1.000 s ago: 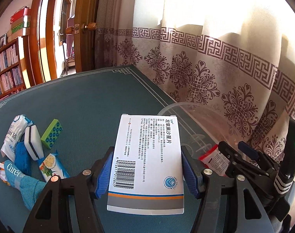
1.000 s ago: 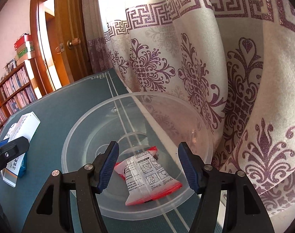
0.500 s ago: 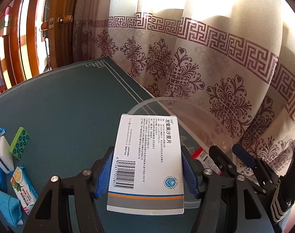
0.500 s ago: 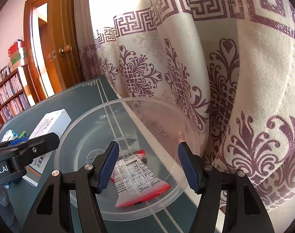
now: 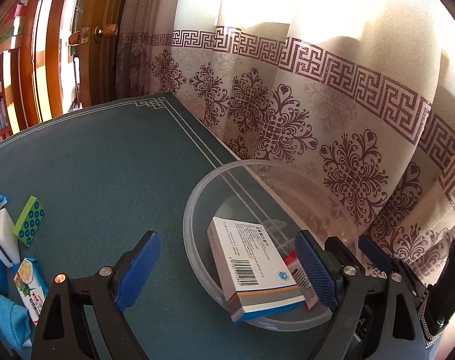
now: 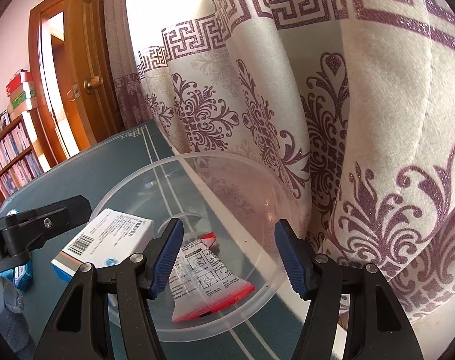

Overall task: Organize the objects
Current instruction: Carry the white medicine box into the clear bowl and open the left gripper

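The left gripper [image 5: 227, 267] stood nearest, its blue pads wide apart and opening further, touching nothing — the white medicine box [image 5: 253, 265] lay between and beyond them, free of both pads. The box rested tilted on the near rim of the clear plastic bowl [image 5: 194, 198], barcode end toward the gripper, its far end dipping inside the bowl. Just to the right of the box, also inside the bowl, lay a red-and-white sachet [image 6: 203, 276], partly hidden by the box in the left view. The right gripper [image 6: 229, 259] hung over the bowl's near-right side, its fingers apart with the sachet showing below the gap and neither pad pressing on it.

Well to the left of the bowl, on the teal table [image 5: 107, 174], sat a loose cluster: a noodle packet [image 5: 31, 285], a white sponge block [image 5: 4, 240], a green dotted box [image 5: 29, 225] and a blue cloth [image 5: 5, 321]. Beyond the bowl, the patterned curtain [image 5: 332, 126] hung against the table's far edge — farther left stood a wooden door [image 5: 101, 45].
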{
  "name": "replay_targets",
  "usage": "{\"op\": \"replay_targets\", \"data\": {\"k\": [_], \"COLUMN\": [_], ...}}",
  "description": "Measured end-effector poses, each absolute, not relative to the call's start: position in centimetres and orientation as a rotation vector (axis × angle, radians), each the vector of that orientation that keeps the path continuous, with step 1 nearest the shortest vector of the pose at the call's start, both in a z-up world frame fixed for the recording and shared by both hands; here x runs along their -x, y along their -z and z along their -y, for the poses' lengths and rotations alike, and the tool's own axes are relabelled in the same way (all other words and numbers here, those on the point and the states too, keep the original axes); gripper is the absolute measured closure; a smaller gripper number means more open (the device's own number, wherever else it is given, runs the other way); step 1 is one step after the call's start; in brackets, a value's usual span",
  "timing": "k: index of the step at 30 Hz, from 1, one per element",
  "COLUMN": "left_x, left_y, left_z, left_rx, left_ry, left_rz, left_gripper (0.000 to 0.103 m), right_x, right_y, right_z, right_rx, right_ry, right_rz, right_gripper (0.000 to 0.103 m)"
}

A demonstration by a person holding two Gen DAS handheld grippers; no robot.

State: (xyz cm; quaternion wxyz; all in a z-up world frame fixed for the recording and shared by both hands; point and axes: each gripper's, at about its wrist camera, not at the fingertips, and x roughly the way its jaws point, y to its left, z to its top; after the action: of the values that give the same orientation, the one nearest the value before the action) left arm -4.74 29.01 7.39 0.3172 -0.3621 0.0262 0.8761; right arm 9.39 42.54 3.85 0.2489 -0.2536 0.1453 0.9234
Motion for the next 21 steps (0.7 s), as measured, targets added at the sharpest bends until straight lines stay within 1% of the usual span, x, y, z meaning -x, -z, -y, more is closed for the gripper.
{"op": "replay_targets", "data": {"k": [3, 6, 11, 13, 21], "left_x": [4.7, 4.5, 4.0, 3.8, 3.1], "left_y": [-7.3, -7.2, -7.1, -7.1, -7.2], "left_z": [-28.6, -28.2, -27.6, -27.3, -25.6], "left_rx": [0.951, 0.946, 0.939, 0.939, 0.943], "left_ry": [-2.34, -2.377, -2.393, -2.402, -2.451], "left_rz": [-0.077, -0.103, -0.122, -0.127, -0.125], "left_gripper": [0.009, 0.004, 0.003, 0.0, 0.0], "right_x": [-9.4, -9.4, -9.6, -9.7, -9.3], "right_y": [-3.8, -3.8, -3.8, -3.9, -3.9], "right_z": [-42.6, -42.5, -42.0, -41.7, -40.6], "right_rx": [0.691, 0.692, 0.694, 0.689, 0.71], "right_ry": [-2.516, -2.517, -2.524, -2.528, -2.547], "right_rz": [-0.395, -0.395, -0.39, -0.388, -0.391], "right_gripper": [0.038, 0.038, 0.038, 0.038, 0.038]}}
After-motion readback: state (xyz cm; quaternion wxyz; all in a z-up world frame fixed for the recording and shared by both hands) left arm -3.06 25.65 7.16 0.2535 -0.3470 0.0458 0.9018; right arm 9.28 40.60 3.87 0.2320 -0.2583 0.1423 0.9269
